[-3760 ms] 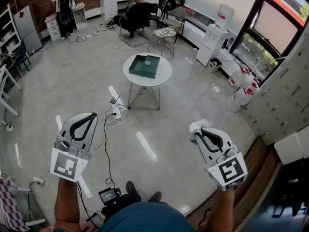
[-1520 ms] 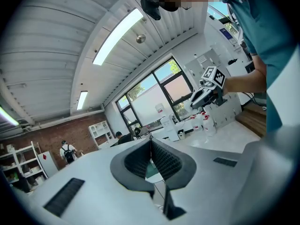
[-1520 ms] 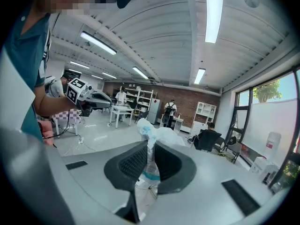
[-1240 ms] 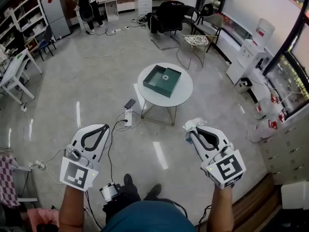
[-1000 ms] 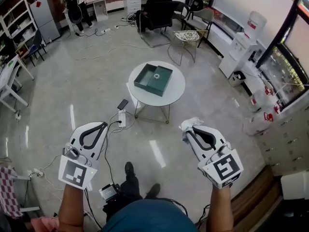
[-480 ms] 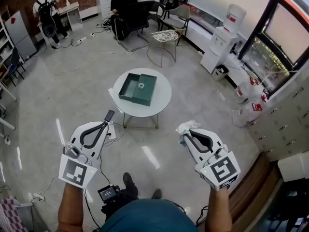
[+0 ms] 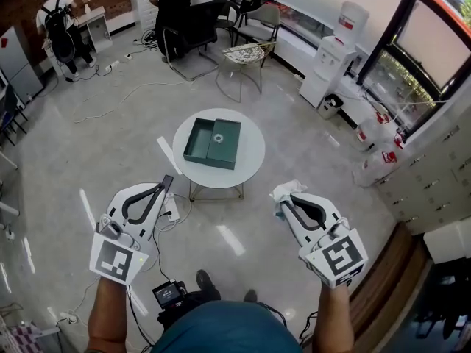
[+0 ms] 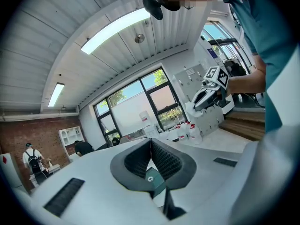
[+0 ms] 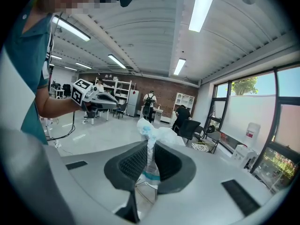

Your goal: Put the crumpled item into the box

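My right gripper (image 7: pixel 283 198) is shut on a crumpled white item with pale blue marks (image 7: pixel 288 192); the wad sticks out beyond the jaw tips (image 9: pixel 151 131). The dark green open box (image 7: pixel 212 143) lies on a round white table (image 7: pixel 250 153), ahead of both grippers and a good way off. A small pale ring lies inside the box. My left gripper (image 7: pixel 160 188) is held at the near left with its jaws pressed together and nothing between them (image 8: pixel 150 151). Both grippers hang in the air above the floor, short of the table.
A power strip with cables (image 7: pixel 171 204) lies on the floor beside the table's legs. Chairs (image 7: pixel 243 61) stand beyond the table, and two people are at the far desks (image 7: pixel 166 6). A water dispenser (image 7: pixel 329 63) and bottles stand at the right by the windows.
The view has swung and closed in: the table and box now sit nearer and more central than before. Both grippers keep their pose, the right still shut on the crumpled item.
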{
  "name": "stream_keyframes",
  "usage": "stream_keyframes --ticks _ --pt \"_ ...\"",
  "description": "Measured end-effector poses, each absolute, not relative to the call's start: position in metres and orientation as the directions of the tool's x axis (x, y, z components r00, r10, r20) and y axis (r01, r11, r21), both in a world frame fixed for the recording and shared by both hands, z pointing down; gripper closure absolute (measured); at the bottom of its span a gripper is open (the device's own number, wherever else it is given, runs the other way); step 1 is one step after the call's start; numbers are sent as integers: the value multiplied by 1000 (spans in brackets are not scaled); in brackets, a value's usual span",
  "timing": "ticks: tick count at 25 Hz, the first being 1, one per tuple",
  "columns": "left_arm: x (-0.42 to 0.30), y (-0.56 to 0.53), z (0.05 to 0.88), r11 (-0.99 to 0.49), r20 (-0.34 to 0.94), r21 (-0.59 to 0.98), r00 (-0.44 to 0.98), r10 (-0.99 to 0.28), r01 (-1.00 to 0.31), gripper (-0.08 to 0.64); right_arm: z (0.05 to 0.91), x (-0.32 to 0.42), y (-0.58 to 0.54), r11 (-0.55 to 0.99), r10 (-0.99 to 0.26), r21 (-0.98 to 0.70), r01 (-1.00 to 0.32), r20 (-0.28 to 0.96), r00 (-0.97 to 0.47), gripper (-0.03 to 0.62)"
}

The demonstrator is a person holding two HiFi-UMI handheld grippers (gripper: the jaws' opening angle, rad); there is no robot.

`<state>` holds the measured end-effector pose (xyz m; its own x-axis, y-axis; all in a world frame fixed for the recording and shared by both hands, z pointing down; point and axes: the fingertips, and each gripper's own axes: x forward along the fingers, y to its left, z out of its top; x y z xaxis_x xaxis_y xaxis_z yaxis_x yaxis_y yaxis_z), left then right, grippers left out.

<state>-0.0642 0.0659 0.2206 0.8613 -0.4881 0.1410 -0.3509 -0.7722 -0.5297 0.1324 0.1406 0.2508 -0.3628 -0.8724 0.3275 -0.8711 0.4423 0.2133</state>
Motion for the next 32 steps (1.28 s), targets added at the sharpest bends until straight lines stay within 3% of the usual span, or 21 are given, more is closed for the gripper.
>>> stream_keyframes --ticks 9,19,26,32 --pt "-102 16 229 -781 128 -516 870 -477 -353 540 250 95 91 430 -881 242 -870 324 -346 529" --pt "-136 -46 249 -759 136 -489 822 -552 -429 540 267 78 5 499 -843 228 -836 355 -405 529" --pt "-127 -95 241 -707 164 -493 744 -648 -507 540 263 89 -78 603 -786 217 -767 323 -527 529" --pt "-77 -134 243 -673 181 -477 686 -705 -566 540 268 132 -135 671 -729 189 -717 349 -589 529"
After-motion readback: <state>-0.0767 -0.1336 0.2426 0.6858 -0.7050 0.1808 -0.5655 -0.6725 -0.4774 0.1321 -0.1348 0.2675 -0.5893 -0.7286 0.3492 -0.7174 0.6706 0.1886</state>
